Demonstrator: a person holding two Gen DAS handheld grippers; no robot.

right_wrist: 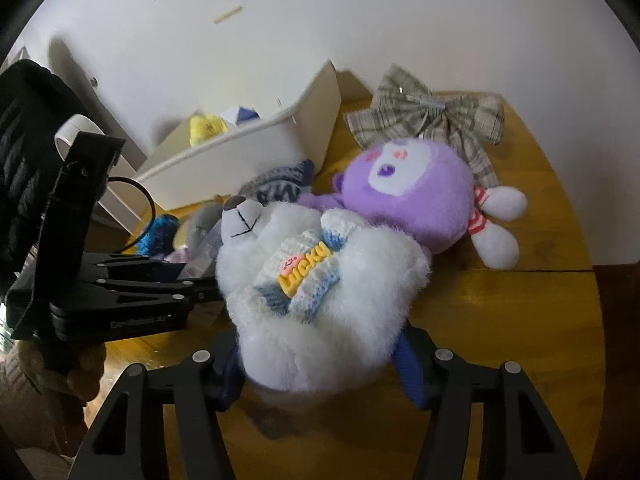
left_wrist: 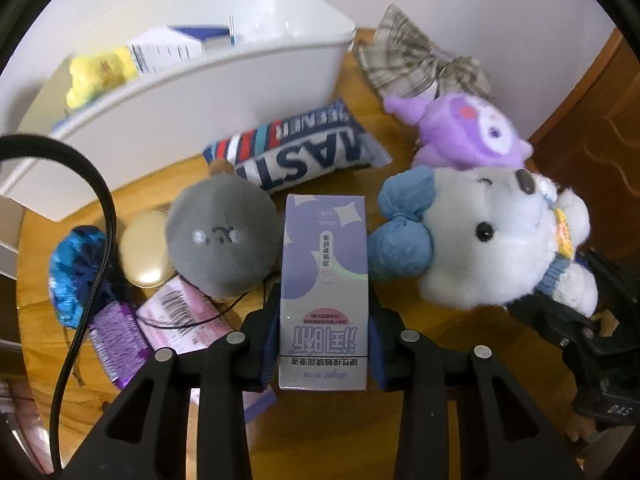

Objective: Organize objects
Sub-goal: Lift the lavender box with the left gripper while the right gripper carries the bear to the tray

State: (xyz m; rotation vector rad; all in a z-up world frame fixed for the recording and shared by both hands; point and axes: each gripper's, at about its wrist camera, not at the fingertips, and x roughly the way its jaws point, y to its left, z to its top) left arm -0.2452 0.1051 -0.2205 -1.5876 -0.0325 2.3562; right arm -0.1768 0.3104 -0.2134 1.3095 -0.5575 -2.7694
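Both hands are at the pick-up step. The left gripper [left_wrist: 324, 344] has its jaws closed on the sides of a purple carton [left_wrist: 324, 280] lying on the table [left_wrist: 460, 364]. The right gripper [right_wrist: 320, 364] has its jaws squeezing the lower body of a white plush bear [right_wrist: 320, 280].

Next, I judge, each must lift clear and carry to the white bin [left_wrist: 224, 92] behind.

A gray plush ball [left_wrist: 224, 236] touches the carton; a purple plush doll [right_wrist: 408, 196] leans against the bear and may drag along.

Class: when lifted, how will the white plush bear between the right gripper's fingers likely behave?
The white plush bear looks soft and fluffy, so it will probably squash and feel light. Its head and limbs may flop. The fur looks unlikely to slip.
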